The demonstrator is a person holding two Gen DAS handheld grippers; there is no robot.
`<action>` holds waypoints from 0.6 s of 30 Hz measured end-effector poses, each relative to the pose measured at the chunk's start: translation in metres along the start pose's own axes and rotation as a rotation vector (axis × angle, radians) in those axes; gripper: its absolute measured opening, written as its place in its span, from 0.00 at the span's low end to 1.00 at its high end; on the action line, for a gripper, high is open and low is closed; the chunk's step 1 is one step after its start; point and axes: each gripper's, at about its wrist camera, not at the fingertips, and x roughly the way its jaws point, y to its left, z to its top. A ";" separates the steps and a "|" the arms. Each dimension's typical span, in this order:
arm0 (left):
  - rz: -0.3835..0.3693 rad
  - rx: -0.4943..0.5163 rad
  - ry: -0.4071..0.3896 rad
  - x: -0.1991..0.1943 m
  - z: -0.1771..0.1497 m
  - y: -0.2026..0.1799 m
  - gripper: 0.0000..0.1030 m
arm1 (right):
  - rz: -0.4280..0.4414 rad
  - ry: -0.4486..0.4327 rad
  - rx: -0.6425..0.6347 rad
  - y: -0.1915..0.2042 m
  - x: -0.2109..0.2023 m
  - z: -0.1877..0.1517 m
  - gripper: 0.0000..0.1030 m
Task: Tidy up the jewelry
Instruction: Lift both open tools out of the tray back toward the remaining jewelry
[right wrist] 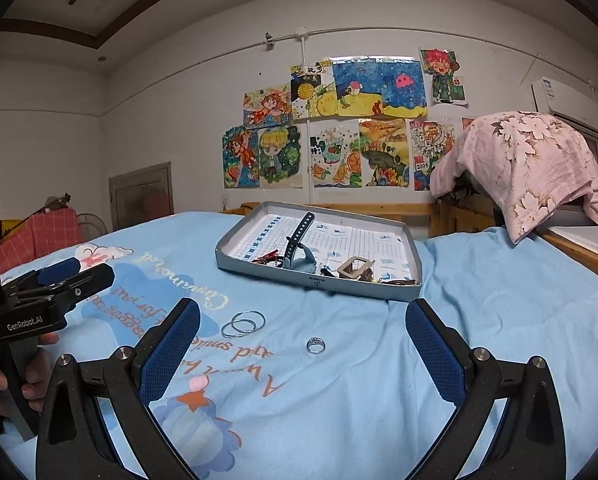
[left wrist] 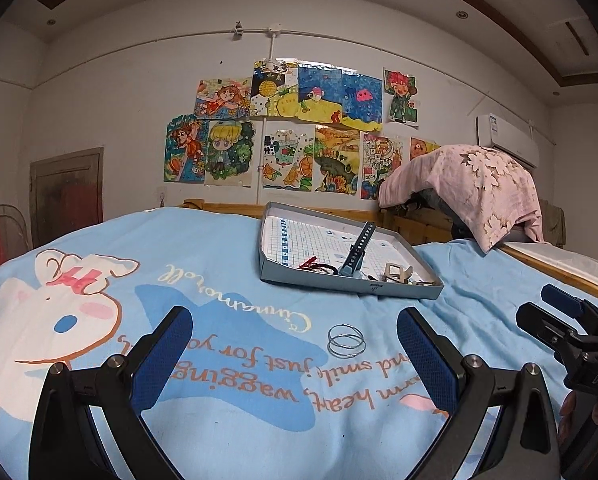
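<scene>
Fingers spread on both your left gripper (left wrist: pixel 295 344) and right gripper (right wrist: pixel 303 340), nothing between them. Two silver bangles (left wrist: pixel 346 341) lie overlapping on the blue bedsheet (right wrist: pixel 499 320); a small ring (right wrist: pixel 315 345) lies near them. The grey tray (right wrist: pixel 414 256) behind holds a watch strap (right wrist: pixel 299 236) and other pieces.

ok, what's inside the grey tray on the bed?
In the grey tray: a dark blue watch strap standing up, a beige clip, red and dark small pieces at the near wall. The near wall hides whatever lies low behind it.
</scene>
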 end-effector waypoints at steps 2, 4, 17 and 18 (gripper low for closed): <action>-0.002 -0.002 0.002 0.000 0.000 0.000 1.00 | -0.001 0.002 0.000 0.001 0.001 -0.001 0.98; -0.002 -0.002 0.005 0.000 0.000 -0.001 1.00 | -0.003 0.005 0.001 0.001 0.002 -0.001 0.98; -0.087 -0.047 0.248 0.050 -0.005 0.011 1.00 | 0.002 0.108 0.064 -0.016 0.035 -0.001 0.98; -0.086 -0.049 0.252 0.052 -0.004 0.010 1.00 | 0.002 0.107 0.064 -0.017 0.038 0.001 0.98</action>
